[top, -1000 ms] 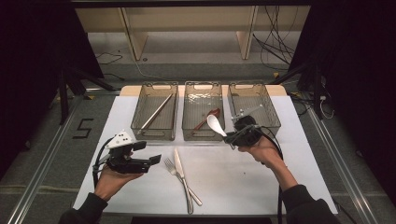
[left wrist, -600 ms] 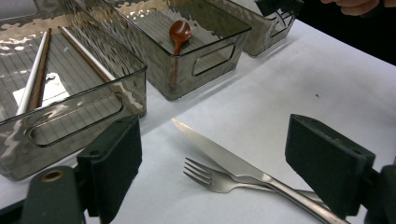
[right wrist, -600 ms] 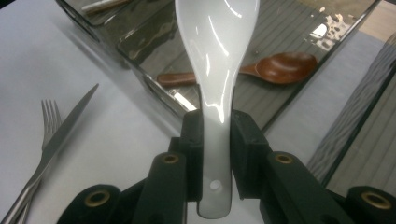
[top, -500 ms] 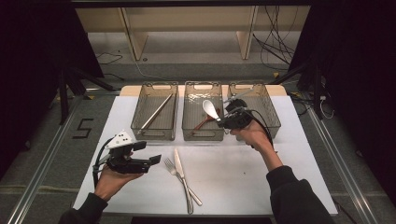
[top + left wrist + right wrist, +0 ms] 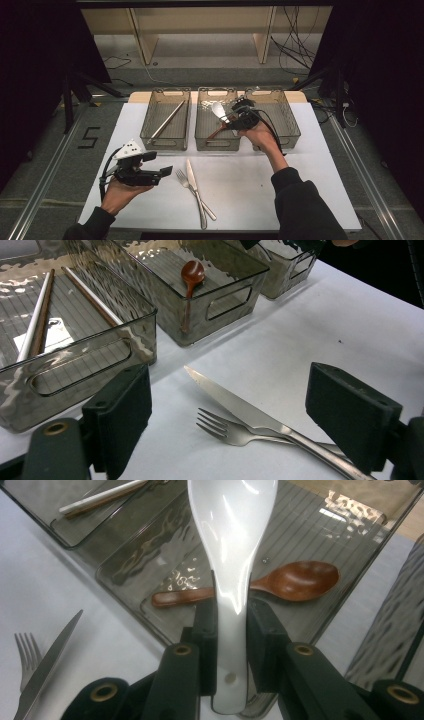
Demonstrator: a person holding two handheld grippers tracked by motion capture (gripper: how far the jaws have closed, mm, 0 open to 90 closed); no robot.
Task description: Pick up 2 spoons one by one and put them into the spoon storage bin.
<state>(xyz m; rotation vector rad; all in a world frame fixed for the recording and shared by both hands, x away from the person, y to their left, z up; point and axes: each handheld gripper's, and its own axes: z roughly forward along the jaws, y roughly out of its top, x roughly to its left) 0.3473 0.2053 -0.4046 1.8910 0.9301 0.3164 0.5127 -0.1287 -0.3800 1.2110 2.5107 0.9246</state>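
We see three clear bins in a row at the far side of the table (image 5: 320,165). The left bin (image 5: 150,136) holds chopsticks (image 5: 167,120); the middle bin (image 5: 200,137) holds a brown wooden spoon (image 5: 295,582). Our right gripper (image 5: 231,120) hangs above the middle bin, jaws clamped on the handle of a white spoon (image 5: 231,545), bowl pointing far-left. Our left gripper (image 5: 162,172) rests low at the near left, jaws wide apart and empty, facing a knife (image 5: 194,187) and fork (image 5: 187,182) on the table.
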